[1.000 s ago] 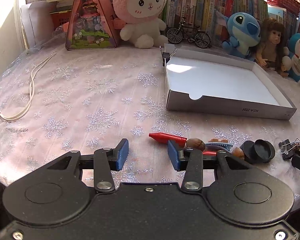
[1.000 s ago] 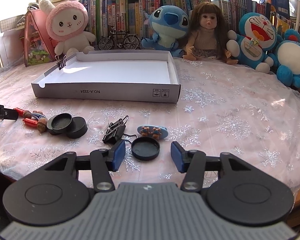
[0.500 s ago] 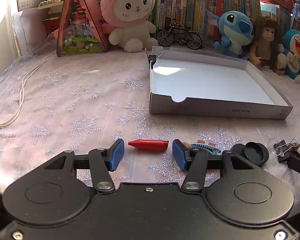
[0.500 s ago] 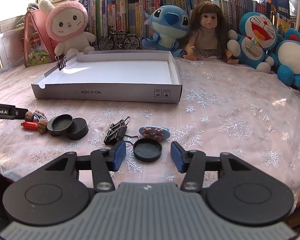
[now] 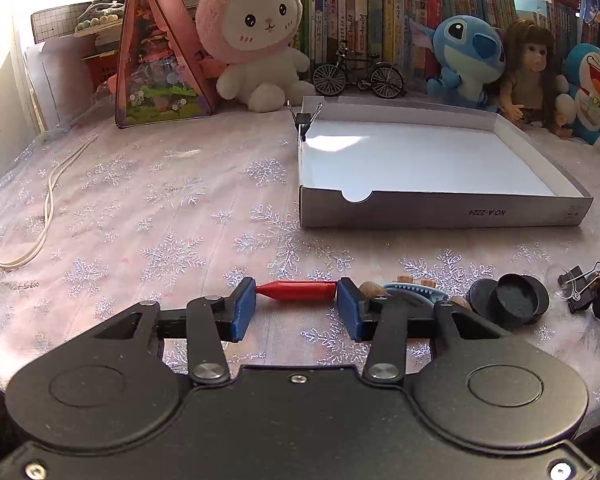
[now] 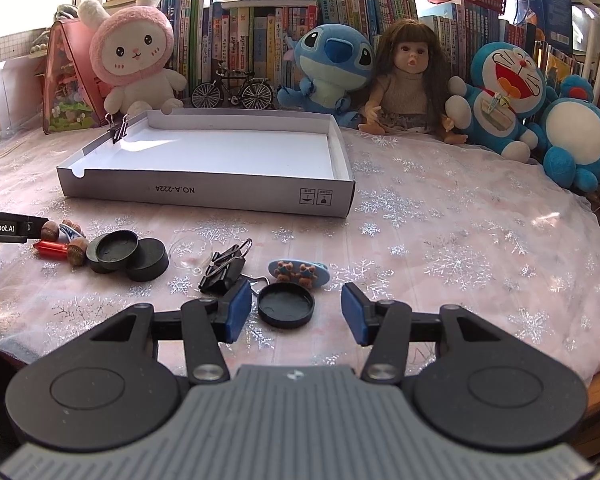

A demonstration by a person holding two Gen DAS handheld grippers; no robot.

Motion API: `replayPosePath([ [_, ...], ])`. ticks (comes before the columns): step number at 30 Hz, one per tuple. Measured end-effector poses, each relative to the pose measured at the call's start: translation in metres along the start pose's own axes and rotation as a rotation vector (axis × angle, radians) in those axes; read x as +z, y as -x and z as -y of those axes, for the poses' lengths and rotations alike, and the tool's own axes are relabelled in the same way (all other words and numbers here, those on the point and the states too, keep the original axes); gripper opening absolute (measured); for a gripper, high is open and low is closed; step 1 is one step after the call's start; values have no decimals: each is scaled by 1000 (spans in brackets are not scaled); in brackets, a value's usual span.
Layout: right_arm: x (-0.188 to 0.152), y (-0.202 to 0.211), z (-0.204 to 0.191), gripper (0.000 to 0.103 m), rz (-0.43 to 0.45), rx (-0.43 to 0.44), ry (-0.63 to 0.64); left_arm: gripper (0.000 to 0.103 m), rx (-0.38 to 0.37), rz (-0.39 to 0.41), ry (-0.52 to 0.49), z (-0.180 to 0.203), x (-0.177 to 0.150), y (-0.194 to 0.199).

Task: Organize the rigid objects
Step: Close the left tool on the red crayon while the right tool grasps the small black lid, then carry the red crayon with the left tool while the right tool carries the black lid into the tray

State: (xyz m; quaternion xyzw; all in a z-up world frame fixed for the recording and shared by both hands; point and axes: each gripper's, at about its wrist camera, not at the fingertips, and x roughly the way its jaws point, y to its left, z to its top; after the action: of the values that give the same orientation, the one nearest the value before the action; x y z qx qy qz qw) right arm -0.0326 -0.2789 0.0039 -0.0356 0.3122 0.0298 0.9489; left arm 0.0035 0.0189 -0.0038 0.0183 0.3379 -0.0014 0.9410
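Observation:
My left gripper (image 5: pixel 296 310) is open, its blue pads on either side of a red crayon (image 5: pixel 298 291) that lies on the tablecloth between them, touching or nearly touching. Right of it lie an acorn (image 5: pixel 372 289), a blue hair clip (image 5: pixel 416 293) and two black round caps (image 5: pixel 512 300). My right gripper (image 6: pixel 296 314) is open over a black lid (image 6: pixel 286 305). Beyond it lie a blue bear clip (image 6: pixel 299 273) and a black binder clip (image 6: pixel 224 270). The empty white box (image 6: pixel 204 190) stands behind; it also shows in the left wrist view (image 5: pixel 440 212).
Plush toys (image 6: pixel 134 64), a doll (image 6: pixel 408 80), a model bicycle (image 6: pixel 234 92) and books line the back. A pink triangular case (image 5: pixel 156 64) stands at the far left. A white cable (image 5: pixel 48 200) lies on the left. A binder clip (image 5: pixel 306 120) grips the box corner.
My left gripper has moved right and forward so the red crayon now lies between its pads. My right gripper has edged slightly toward the black lid.

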Motion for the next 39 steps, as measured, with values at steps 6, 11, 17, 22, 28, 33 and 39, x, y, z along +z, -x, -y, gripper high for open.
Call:
replayPosePath([
  [6, 1, -4, -1, 41, -36, 35, -16, 42, -15, -5, 0, -2, 1, 2],
  [11, 5, -2, -1, 37, -33, 39, -20, 42, -16, 2, 10, -5, 4, 6],
  [17, 16, 4, 2, 37, -2, 47, -23, 42, -41, 29, 17, -10, 15, 14],
  [22, 31, -1, 8, 37, 5, 56, -52, 42, -83, 37, 32, -11, 30, 15],
  [28, 52, -9, 13, 37, 32, 69, -56, 42, -156, 29, 49, -9, 53, 9],
  [33, 69, -26, 19, 37, 17, 104, -85, 42, -223, -10, 80, -5, 74, -4],
  [39, 90, -54, 21, 37, -24, 142, -117, 42, -251, -29, 64, 9, 98, -21],
])
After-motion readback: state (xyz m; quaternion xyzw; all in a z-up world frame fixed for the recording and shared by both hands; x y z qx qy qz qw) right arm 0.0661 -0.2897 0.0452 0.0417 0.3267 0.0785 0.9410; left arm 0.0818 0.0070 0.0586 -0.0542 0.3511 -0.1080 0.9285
